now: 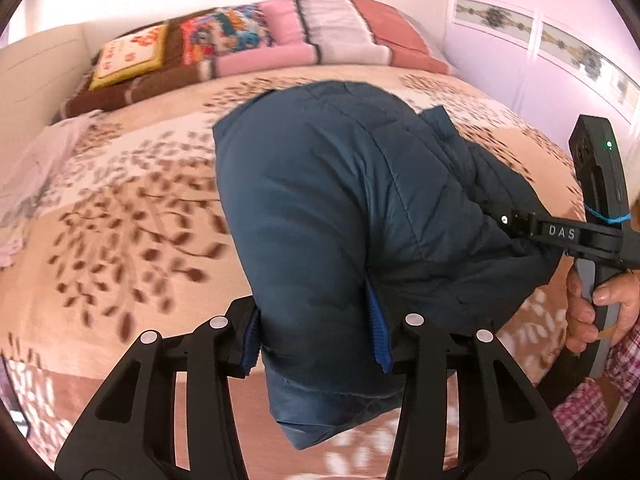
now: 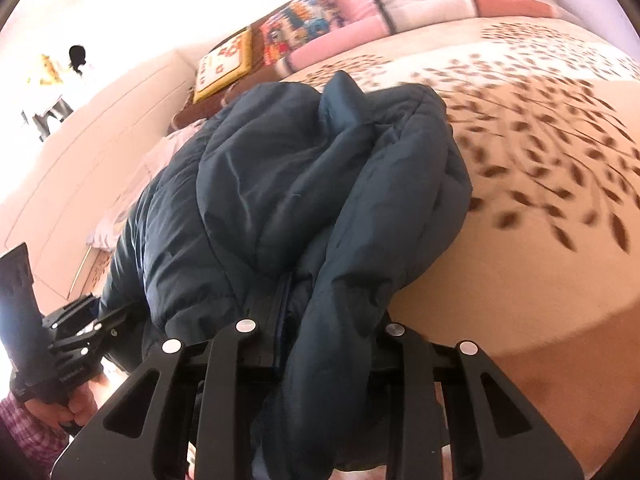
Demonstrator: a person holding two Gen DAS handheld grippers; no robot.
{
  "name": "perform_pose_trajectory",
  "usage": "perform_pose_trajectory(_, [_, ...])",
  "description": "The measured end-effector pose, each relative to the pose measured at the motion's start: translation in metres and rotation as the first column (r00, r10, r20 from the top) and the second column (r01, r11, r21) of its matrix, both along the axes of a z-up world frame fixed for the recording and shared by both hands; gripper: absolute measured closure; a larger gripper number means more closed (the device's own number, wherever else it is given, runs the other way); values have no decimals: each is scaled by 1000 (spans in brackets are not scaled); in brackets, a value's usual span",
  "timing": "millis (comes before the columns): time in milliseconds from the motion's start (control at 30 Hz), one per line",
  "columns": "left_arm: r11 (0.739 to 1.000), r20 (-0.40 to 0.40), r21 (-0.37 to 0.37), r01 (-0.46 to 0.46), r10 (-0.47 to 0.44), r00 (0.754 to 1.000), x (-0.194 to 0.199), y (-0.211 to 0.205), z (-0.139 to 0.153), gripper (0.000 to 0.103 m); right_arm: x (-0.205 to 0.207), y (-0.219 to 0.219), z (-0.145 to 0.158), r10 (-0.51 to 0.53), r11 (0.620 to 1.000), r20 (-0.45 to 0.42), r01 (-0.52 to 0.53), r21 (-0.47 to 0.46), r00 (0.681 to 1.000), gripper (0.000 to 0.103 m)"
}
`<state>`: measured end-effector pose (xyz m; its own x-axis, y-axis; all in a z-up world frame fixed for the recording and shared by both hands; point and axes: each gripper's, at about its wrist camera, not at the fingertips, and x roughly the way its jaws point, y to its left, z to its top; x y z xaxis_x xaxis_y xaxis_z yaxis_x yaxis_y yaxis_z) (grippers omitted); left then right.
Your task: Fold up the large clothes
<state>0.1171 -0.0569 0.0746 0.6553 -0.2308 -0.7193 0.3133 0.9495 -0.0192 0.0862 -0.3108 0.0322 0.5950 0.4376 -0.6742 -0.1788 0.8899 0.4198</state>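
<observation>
A dark blue quilted jacket (image 1: 340, 208) lies bunched on the bed, its near end lifted. My left gripper (image 1: 320, 344) is shut on the jacket's near edge, where a bright blue ribbed cuff (image 1: 378, 332) shows. My right gripper (image 2: 324, 344) is shut on a thick fold of the same jacket (image 2: 304, 184), which hangs between its jaws. The right gripper also shows in the left wrist view (image 1: 508, 220), at the jacket's right side. The left gripper shows in the right wrist view (image 2: 96, 328), at the jacket's left side. The fingertips of both are hidden by fabric.
The bed has a peach bedspread with brown leaf print (image 1: 132, 208). Pillows and folded blankets (image 1: 256, 40) lie at the head. A pale garment (image 1: 36, 176) lies at the left. A cream headboard (image 2: 92, 148) and a wardrobe (image 1: 560, 52) flank the bed.
</observation>
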Motion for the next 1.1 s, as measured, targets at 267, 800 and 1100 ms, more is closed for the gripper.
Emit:
perform_pose_trajectory(267, [991, 16, 31, -130, 129, 991, 26, 84, -2, 59, 60, 94, 5, 112, 993, 5, -111, -32, 994, 75])
perform_pose_trajectory(800, [978, -35, 3, -207, 207, 978, 19, 118, -33, 41, 85, 144, -26, 112, 985, -32, -115, -125, 993, 60])
perform_pose_trajectory(1100, [980, 2, 14, -201, 201, 980, -10, 114, -18, 24, 77, 132, -17, 23, 985, -61, -33, -168, 998, 34])
